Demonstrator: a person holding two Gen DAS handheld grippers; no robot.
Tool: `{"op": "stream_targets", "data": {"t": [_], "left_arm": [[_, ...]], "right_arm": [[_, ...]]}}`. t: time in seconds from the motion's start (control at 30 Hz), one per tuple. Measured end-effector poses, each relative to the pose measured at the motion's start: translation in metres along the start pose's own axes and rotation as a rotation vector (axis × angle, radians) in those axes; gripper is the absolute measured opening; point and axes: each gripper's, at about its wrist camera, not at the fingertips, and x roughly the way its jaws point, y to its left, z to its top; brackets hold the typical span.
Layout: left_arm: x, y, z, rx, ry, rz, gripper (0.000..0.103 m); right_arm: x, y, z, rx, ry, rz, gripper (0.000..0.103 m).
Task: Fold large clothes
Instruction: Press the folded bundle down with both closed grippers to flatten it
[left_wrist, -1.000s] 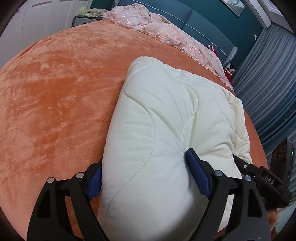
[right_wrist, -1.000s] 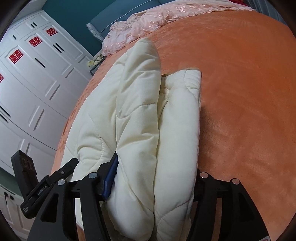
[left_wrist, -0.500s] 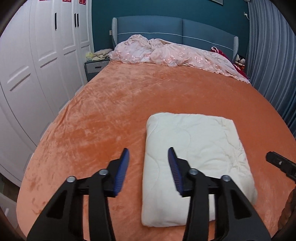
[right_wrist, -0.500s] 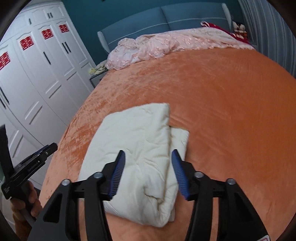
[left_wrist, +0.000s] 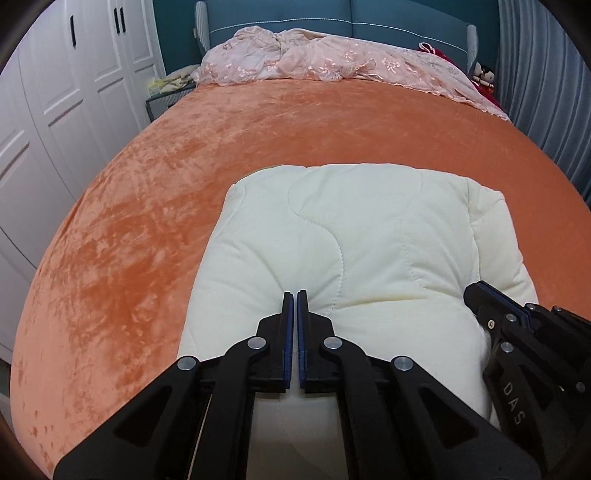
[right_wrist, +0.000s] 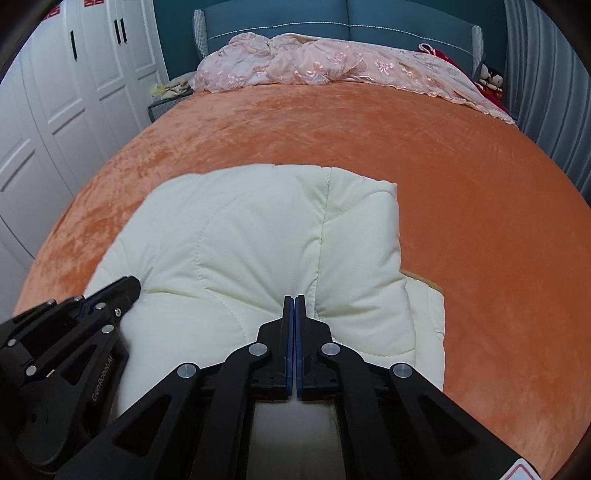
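Observation:
A cream quilted garment (left_wrist: 369, 236) lies folded into a thick rectangle on the orange bed cover (left_wrist: 147, 184). My left gripper (left_wrist: 295, 293) is shut, and its tips push a dent into the top of the bundle near its near edge. Nothing shows between its blue pads. My right gripper (right_wrist: 294, 297) is also shut, denting the same garment (right_wrist: 258, 229) further right. Each gripper shows in the other's view: the right gripper (left_wrist: 476, 291) at the bundle's right side, the left gripper (right_wrist: 133, 284) at its left side. A lower layer (right_wrist: 428, 314) sticks out at the right.
A crumpled pink lace cloth (left_wrist: 332, 62) lies along the blue headboard (left_wrist: 369, 18). White wardrobe doors (left_wrist: 55, 110) line the left side, with a nightstand (left_wrist: 162, 99) beside the bed. Grey curtains (left_wrist: 546, 92) hang at the right. Bare orange cover (right_wrist: 480, 184) surrounds the bundle.
Both grippers let go of the bundle's sides, pulled back with jaws narrowing, then came forward fully shut and now press their tips down onto its top.

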Motion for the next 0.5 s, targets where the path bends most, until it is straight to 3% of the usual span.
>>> {"op": "stream_targets", "data": {"t": [0.5], "left_arm": [[0.035, -0.008, -0.02, -0.034, -0.138, 0.041, 0.0]], "right_arm": [[0.029, -0.008, -0.023, 0.033, -0.132, 0.047, 0.0]]}}
